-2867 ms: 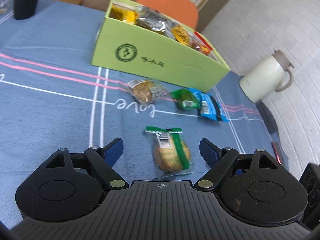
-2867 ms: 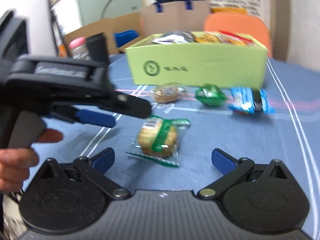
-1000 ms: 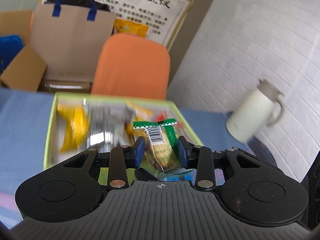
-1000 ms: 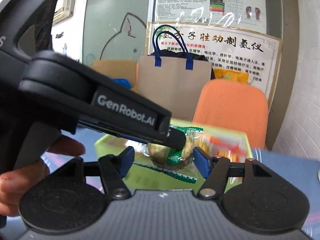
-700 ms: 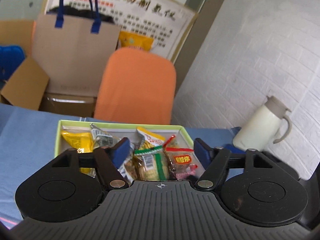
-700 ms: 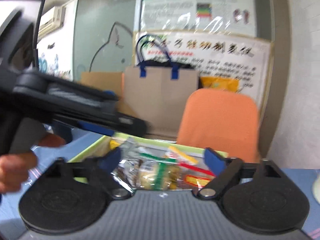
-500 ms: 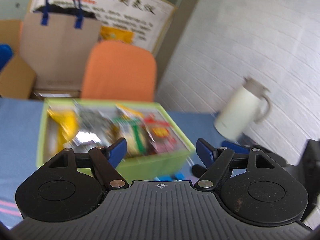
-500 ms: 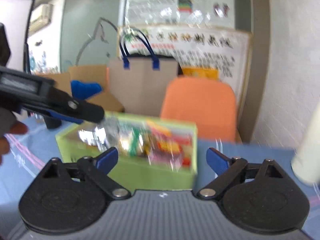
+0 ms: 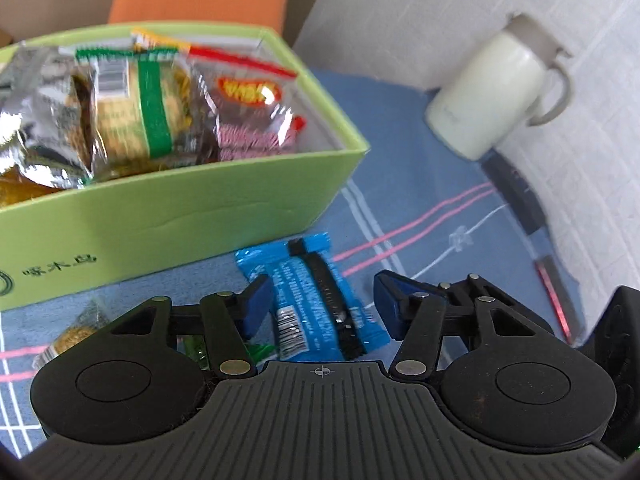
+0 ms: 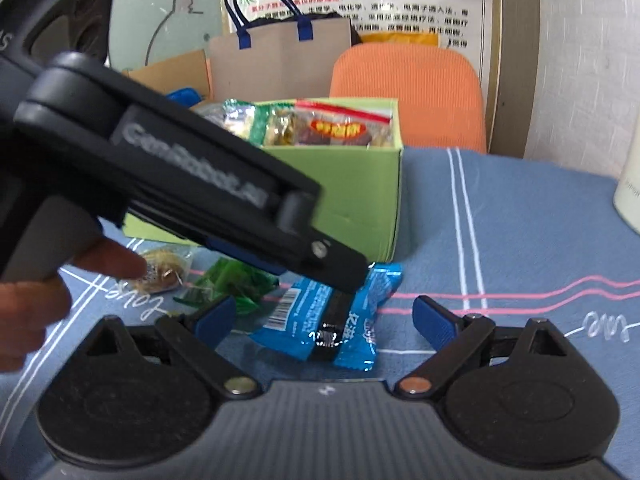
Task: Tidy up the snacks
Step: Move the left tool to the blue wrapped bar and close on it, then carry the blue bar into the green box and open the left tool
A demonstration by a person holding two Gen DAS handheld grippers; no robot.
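A blue snack packet (image 9: 316, 304) lies flat on the blue tablecloth in front of the green box (image 9: 180, 208). My left gripper (image 9: 322, 300) straddles it, jaws closing, and neither pad presses the wrapper. In the right wrist view the left gripper (image 10: 344, 276) hangs over the same blue packet (image 10: 320, 324). My right gripper (image 10: 324, 316) stands wide open just short of the packet. The green-banded cookie packet (image 9: 136, 112) rests on top of the snacks in the box. A green packet (image 10: 228, 284) and a clear-wrapped brown cookie (image 10: 160, 270) lie to the left.
A white thermos jug (image 9: 492, 88) stands at the right by the brick wall. A dark strip with a red end (image 9: 552, 280) lies along the table's right edge. Behind the box are an orange chair (image 10: 408, 92) and a paper bag (image 10: 276, 56). A hand (image 10: 32, 308) holds the left gripper.
The left gripper let the green-banded cookie packet go into the box and opened. Both grippers then dropped to the blue packet in front of the box, the right one opening wide.
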